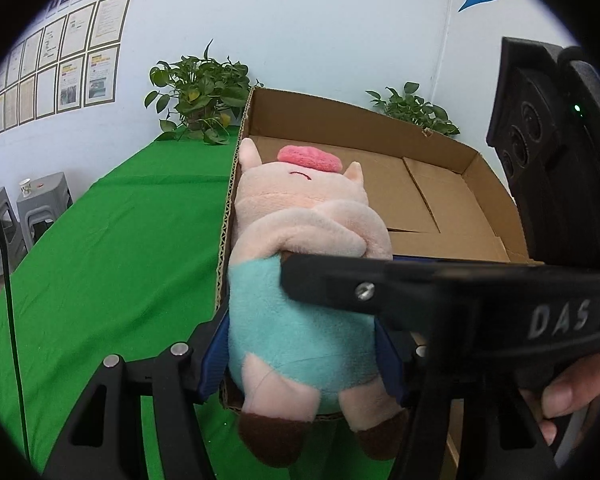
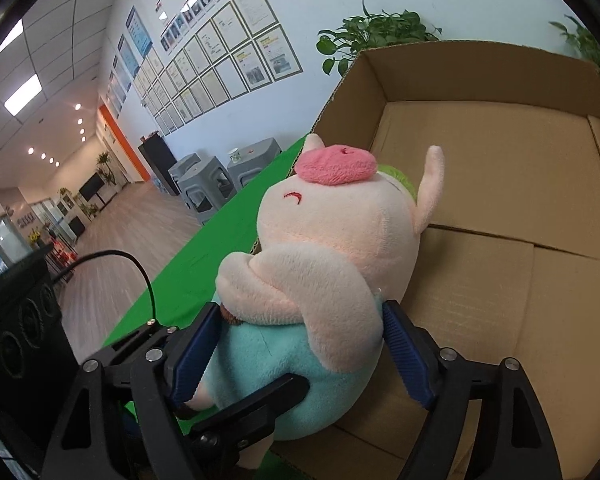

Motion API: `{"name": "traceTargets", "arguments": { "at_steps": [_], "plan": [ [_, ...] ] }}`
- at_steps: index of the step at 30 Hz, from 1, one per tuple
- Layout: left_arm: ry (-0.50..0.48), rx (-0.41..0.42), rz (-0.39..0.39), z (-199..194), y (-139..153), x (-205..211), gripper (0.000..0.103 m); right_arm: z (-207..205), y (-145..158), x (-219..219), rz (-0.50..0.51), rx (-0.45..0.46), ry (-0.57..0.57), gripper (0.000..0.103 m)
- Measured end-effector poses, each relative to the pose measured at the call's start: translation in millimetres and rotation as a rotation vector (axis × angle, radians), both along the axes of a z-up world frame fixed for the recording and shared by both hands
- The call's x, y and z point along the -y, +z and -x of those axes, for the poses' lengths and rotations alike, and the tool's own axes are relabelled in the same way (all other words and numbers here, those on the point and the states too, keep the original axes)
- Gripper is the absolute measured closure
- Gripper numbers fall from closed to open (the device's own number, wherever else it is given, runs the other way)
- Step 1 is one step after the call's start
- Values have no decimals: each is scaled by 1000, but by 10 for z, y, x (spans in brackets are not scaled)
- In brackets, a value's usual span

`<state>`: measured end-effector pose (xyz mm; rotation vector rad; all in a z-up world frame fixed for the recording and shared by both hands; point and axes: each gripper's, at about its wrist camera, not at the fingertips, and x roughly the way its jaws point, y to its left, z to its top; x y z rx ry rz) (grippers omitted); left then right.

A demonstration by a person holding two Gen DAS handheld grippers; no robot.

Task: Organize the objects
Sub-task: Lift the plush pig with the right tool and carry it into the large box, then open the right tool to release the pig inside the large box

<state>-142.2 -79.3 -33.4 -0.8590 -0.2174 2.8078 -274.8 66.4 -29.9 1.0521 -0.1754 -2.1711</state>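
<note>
A plush pig (image 1: 300, 320) with a pink body, teal shirt and brown feet is held over the near left corner of an open cardboard box (image 1: 432, 196). My left gripper (image 1: 300, 352) is shut on its teal belly, blue pads on both sides. My right gripper (image 2: 300, 348) is also shut on the pig (image 2: 320, 248), its blue pads (image 2: 408, 356) pressing the body from both sides. In the left wrist view the right gripper's finger (image 1: 420, 284) crosses in front of the pig. The box (image 2: 500, 184) looks empty inside.
The box stands on a green tablecloth (image 1: 112, 248). Two potted plants (image 1: 200, 100) stand behind the box by the wall. Grey stools (image 2: 212, 184) with a paper cup stand beyond the table's left edge. A black cable (image 2: 140, 272) hangs at left.
</note>
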Motion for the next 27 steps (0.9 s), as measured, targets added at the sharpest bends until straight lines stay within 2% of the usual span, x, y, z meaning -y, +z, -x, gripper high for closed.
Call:
{"name": "traceTargets", "arguments": {
  "at_steps": [3, 5, 8, 14, 18, 19, 21, 23, 25, 27],
  "plan": [
    [7, 1, 19, -9, -6, -50, 37, 63, -41, -42, 9, 33, -19, 27],
    [10, 7, 24, 0, -11, -42, 36, 54, -79, -15, -3, 21, -12, 31],
    [-1, 14, -42, -59, 17, 65, 37, 46, -112, 37, -22, -2, -16, 37],
    [3, -16, -33, -292, 69, 176, 37, 75, -140, 72, -22, -2, -20, 37],
    [47, -17, -60, -310, 119, 335, 37, 87, -44, -54, 34, 24, -55, 28],
    [55, -12, -69, -287, 134, 372, 37, 67, 31, -131, 55, 25, -79, 26],
    [53, -6, -97, -239, 151, 434, 37, -10, 228, -361, 121, 23, -109, 13],
    [37, 5, -128, -162, 147, 476, 36, -152, 463, -727, 178, -18, -141, 9],
    [19, 26, -144, -60, 118, 489, 36, -287, 621, -1093, 157, -77, -211, 3],
    [-10, 64, -156, 93, 37, 489, 32, -444, 729, -1622, 74, -156, -346, 0]
  ]
}}
